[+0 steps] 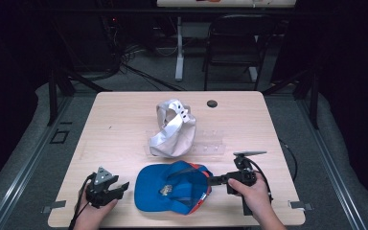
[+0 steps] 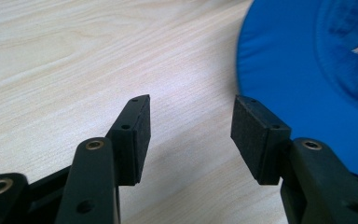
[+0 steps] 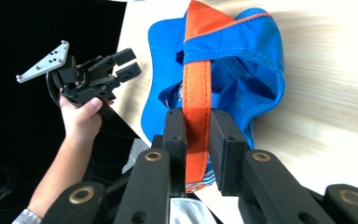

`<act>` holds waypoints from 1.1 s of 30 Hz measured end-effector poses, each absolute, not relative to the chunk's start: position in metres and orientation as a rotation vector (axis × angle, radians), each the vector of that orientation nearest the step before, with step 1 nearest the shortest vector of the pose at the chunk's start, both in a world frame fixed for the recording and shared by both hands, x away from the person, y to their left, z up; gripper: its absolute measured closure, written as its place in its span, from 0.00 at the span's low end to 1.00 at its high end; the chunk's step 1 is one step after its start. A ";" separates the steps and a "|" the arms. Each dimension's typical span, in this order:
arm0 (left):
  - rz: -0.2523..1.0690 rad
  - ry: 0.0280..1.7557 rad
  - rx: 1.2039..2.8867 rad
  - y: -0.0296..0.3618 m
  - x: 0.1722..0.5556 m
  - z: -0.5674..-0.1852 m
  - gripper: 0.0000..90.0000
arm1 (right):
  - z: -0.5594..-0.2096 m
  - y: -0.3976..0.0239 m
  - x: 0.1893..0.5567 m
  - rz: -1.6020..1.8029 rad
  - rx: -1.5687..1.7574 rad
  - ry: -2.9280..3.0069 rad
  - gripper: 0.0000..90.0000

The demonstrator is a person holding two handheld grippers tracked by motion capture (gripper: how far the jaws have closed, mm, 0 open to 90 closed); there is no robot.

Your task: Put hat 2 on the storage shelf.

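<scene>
Right gripper view: right gripper (image 3: 197,135) pinches blue cap's (image 1: 172,187) orange strap (image 3: 196,88), lifting it. Left gripper (image 1: 117,186), at cap's 9 o'clock, spread, empty. Next: probably left grabs the brim.

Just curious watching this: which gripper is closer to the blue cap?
Right. The right gripper clamps the blue cap's orange strap; the left gripper sits open beside its brim.

Blue cap (image 1: 172,187) with orange strap (image 3: 196,93) (beige cap (image 1: 172,129) behind), black tongs (image 3: 198,140).
</scene>
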State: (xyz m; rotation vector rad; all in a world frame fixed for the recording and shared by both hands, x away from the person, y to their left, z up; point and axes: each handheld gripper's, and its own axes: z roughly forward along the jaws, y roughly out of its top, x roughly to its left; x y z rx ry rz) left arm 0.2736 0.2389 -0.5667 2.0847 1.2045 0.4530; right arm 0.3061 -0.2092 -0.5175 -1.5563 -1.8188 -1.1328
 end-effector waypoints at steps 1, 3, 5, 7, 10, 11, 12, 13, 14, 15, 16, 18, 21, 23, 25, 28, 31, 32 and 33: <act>0.452 1.206 2.088 0.239 0.274 -0.567 0.53 | -0.514 -0.212 0.305 -1.126 -1.570 -1.825 0.87; 0.452 1.207 2.086 0.239 0.274 -0.567 0.53 | -0.509 -0.219 0.304 -1.119 -1.588 -1.835 0.87; 0.451 1.209 2.082 0.240 0.274 -0.567 0.53 | -0.505 -0.225 0.303 -1.108 -1.618 -1.841 0.87; 0.452 1.209 2.083 0.240 0.274 -0.567 0.53 | -0.502 -0.233 0.303 -1.105 -1.620 -1.846 0.87; 0.449 1.212 2.086 0.240 0.275 -0.567 0.53 | -0.497 -0.240 0.302 -1.107 -1.627 -1.825 0.87; 0.448 1.213 2.086 0.240 0.275 -0.567 0.53 | -0.496 -0.241 0.302 -1.117 -1.629 -1.807 0.87; 0.449 1.210 2.087 0.240 0.275 -0.568 0.53 | -0.494 -0.243 0.302 -1.121 -1.634 -1.790 0.87; 0.449 1.209 2.088 0.240 0.275 -0.568 0.53 | -0.493 -0.245 0.302 -1.129 -1.616 -1.787 0.87; 0.450 1.210 2.087 0.240 0.275 -0.568 0.53 | -0.491 -0.246 0.303 -1.135 -1.611 -1.776 0.87; 0.450 1.210 2.086 0.240 0.275 -0.568 0.53 | -0.489 -0.247 0.303 -1.140 -1.603 -1.766 0.87; 0.448 1.211 2.086 0.240 0.275 -0.568 0.53 | -0.487 -0.247 0.303 -1.144 -1.599 -1.749 0.87; 0.448 1.213 2.087 0.240 0.275 -0.568 0.53 | -0.484 -0.247 0.304 -1.154 -1.604 -1.724 0.87; 0.445 1.212 2.087 0.240 0.275 -0.568 0.53 | -0.475 -0.250 0.307 -1.185 -1.548 -1.668 0.87; 0.447 1.209 2.087 0.240 0.275 -0.568 0.53 | -0.469 -0.250 0.309 -1.206 -1.530 -1.639 0.87; 0.448 1.209 2.087 0.240 0.275 -0.568 0.53 | -0.463 -0.249 0.312 -1.222 -1.521 -1.608 0.87; 0.447 1.209 2.086 0.240 0.275 -0.568 0.53 | -0.452 -0.247 0.315 -1.239 -1.485 -1.603 0.87; 0.449 1.208 2.087 0.240 0.275 -0.568 0.53 | -0.440 -0.244 0.319 -1.255 -1.465 -1.587 0.87; 0.449 1.208 2.087 0.240 0.275 -0.568 0.53 | -0.436 -0.243 0.320 -1.262 -1.459 -1.580 0.87; 0.449 1.208 2.087 0.240 0.275 -0.568 0.53 | -0.433 -0.242 0.321 -1.267 -1.452 -1.576 0.87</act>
